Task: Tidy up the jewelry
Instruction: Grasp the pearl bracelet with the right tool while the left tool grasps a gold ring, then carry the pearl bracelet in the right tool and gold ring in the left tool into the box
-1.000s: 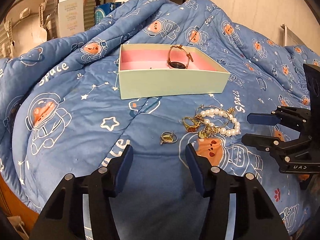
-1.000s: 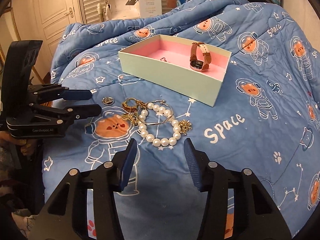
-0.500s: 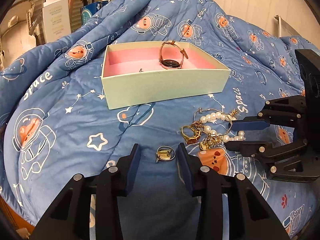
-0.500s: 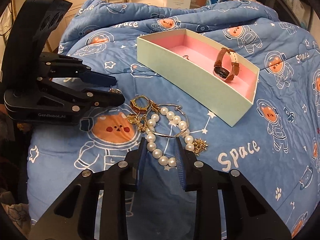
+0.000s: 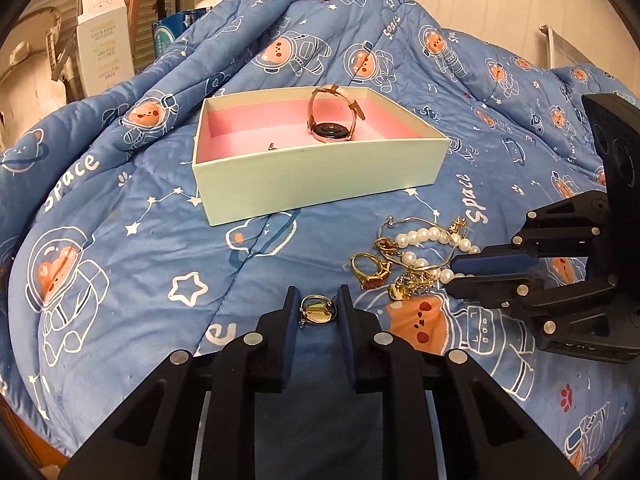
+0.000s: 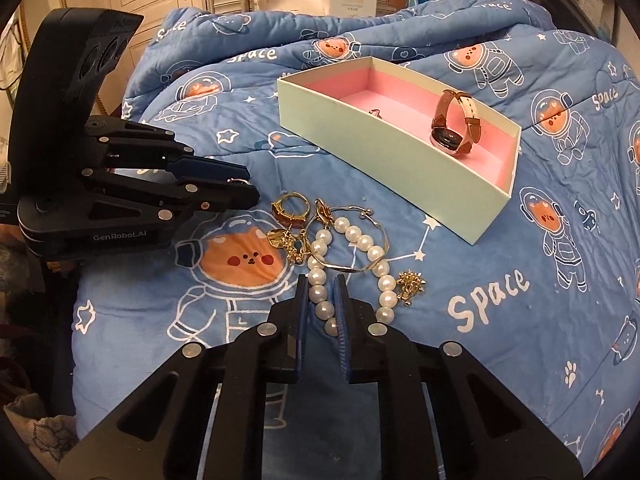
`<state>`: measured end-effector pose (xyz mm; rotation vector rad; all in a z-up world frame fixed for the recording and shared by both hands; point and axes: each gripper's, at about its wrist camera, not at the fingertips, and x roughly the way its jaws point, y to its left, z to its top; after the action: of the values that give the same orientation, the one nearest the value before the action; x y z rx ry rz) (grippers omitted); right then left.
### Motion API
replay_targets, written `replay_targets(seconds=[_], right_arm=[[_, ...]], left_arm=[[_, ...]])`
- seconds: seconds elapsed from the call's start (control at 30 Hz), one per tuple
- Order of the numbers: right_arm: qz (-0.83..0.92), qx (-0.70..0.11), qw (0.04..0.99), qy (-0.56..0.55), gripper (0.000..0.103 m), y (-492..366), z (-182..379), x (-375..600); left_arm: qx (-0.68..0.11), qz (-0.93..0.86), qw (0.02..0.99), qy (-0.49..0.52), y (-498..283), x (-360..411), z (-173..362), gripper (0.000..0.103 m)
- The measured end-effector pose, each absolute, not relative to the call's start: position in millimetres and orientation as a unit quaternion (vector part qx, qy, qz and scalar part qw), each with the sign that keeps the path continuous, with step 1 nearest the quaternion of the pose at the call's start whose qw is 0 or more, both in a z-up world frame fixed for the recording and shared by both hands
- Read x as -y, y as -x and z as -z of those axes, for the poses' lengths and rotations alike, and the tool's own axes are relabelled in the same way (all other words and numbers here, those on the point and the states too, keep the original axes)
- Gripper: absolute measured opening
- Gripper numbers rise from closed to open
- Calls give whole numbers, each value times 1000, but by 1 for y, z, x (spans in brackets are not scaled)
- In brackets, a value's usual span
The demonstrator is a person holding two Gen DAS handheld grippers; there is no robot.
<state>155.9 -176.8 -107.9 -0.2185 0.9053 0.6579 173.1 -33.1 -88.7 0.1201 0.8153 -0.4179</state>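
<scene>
Pearl bracelet (image 6: 352, 264) now pinched; both claws closed.

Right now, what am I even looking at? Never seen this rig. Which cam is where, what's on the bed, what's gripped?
No robot arm here: a person holds a two-finger gripper in each hand, each with a fisheye camera looking along its fingers.

Left wrist view: the left gripper has just closed around a small gold ring lying on the blue quilt.

Right wrist view: the right gripper has just closed on the pearl bracelet, which lies in a pile with a gold bangle and gold charms.

Behind stands an open pale green box with a pink lining, holding a watch.
</scene>
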Motion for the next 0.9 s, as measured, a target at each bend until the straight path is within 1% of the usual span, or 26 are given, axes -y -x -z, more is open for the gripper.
replay_targets(seconds=[0.03, 0.07, 0.53, 0.9], right_arm=[[-312, -430, 842, 97, 13, -155, 107, 178], [-314, -431, 841, 88, 10, -154, 105, 180], [-341, -437, 831, -36, 10, -148, 69, 207], [-360, -409, 833, -96, 10, -149, 30, 216]], left_arm=[[-392, 201, 896, -56, -172, 32, 88, 19], [-392, 202, 896, -54, -171, 32, 86, 19], [-371, 209, 905, -11, -150, 20, 58, 19], [-349, 218, 911, 7, -147, 17, 31, 19]])
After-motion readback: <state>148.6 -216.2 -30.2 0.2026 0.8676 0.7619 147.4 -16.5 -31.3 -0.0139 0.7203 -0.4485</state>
